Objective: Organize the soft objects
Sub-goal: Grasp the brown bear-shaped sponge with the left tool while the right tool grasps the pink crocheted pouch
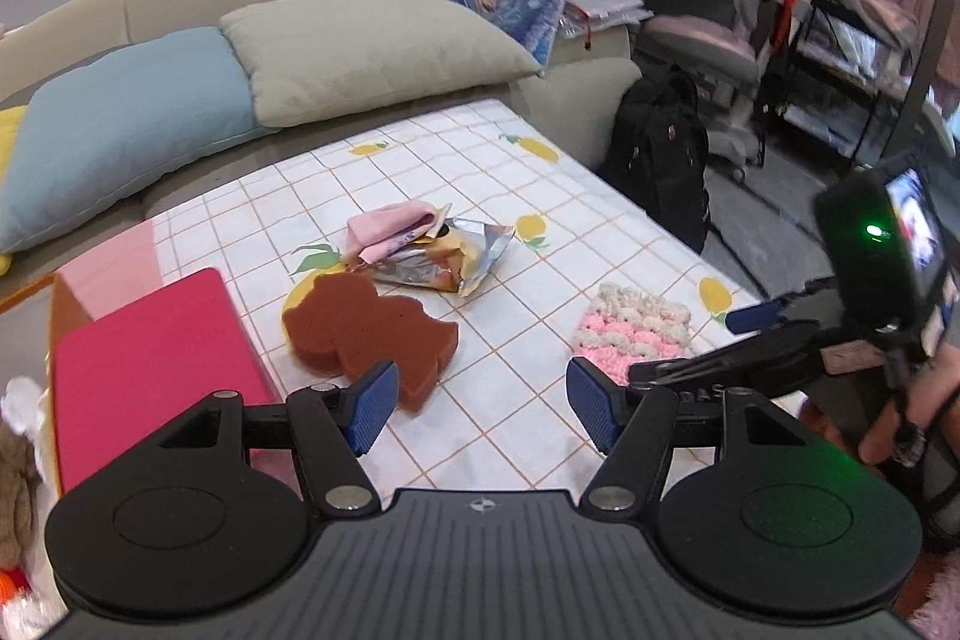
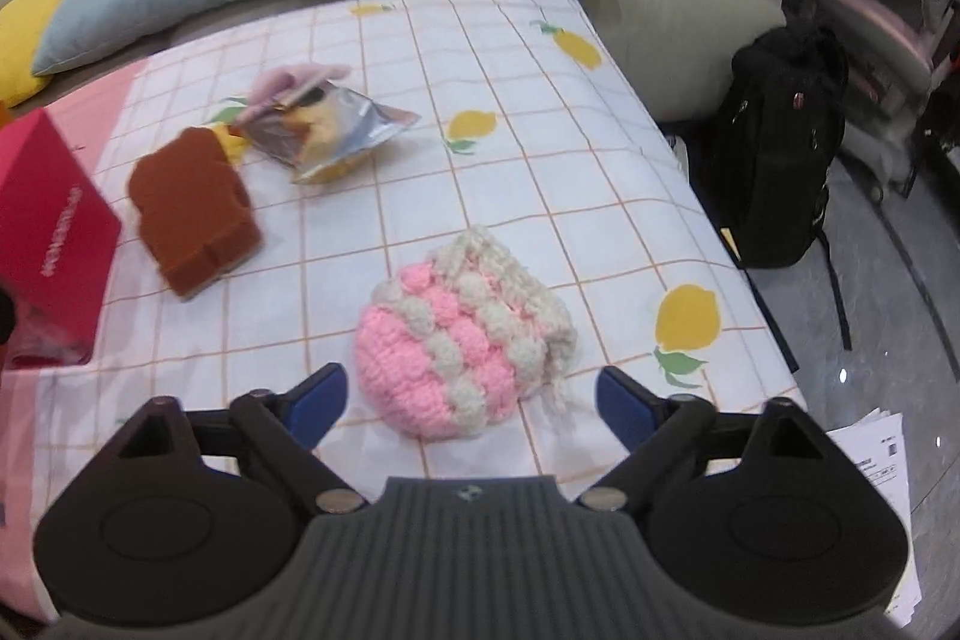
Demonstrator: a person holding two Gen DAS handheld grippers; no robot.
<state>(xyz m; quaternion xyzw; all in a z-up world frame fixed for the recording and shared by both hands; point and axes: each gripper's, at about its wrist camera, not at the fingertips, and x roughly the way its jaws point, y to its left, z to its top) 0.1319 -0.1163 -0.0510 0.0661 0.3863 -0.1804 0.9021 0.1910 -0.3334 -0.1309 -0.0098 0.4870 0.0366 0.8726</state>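
Observation:
A brown bear-shaped sponge (image 1: 369, 334) (image 2: 192, 214) lies on the lemon-print tablecloth (image 1: 480, 184) (image 2: 480, 70). A pink-and-cream knitted pouch (image 1: 630, 331) (image 2: 465, 334) lies to its right. A folded pink cloth (image 1: 393, 229) (image 2: 288, 82) rests against a crumpled silver snack bag (image 1: 450, 259) (image 2: 330, 133). My left gripper (image 1: 480, 409) is open and empty, just in front of the sponge. My right gripper (image 2: 471, 403) is open and empty, its fingers either side of the pouch's near end; it also shows in the left wrist view (image 1: 750, 340).
A red box (image 1: 144, 370) (image 2: 48, 232) stands at the table's left. Behind the table a sofa holds blue (image 1: 120, 124) and beige (image 1: 372, 46) cushions. A black backpack (image 1: 660, 160) (image 2: 780, 142) sits on the floor at right, papers (image 2: 870, 460) nearby.

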